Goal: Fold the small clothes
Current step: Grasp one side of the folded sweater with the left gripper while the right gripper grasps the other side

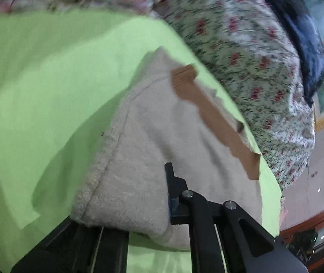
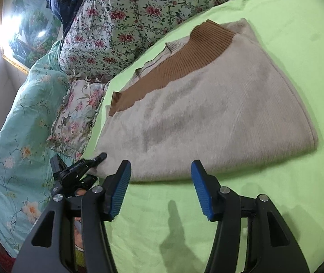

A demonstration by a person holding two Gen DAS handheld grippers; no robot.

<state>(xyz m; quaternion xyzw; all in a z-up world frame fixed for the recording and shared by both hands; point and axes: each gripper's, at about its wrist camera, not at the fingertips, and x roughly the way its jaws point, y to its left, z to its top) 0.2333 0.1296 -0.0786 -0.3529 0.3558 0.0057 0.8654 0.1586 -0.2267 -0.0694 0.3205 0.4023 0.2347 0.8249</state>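
A beige fuzzy sweater (image 2: 207, 113) with a brown ribbed band (image 2: 173, 68) lies folded on the green bed sheet (image 2: 298, 56). My right gripper (image 2: 159, 179) is open and empty, its blue pads (image 2: 122, 188) just short of the sweater's near edge. My left gripper (image 2: 98, 159) shows in the right wrist view at the sweater's left corner. In the left wrist view the sweater (image 1: 150, 147) fills the space between the left gripper's fingers (image 1: 173, 182), with cloth draped over them; the brown band (image 1: 214, 116) runs across its far side. The left finger is hidden under the cloth.
Floral bedding (image 2: 121, 22) and a teal floral quilt (image 2: 21, 125) pile along the bed's far and left sides. A dark blue cloth (image 1: 298, 34) lies on top of the floral bedding. A framed picture (image 2: 25, 22) hangs on the wall beyond.
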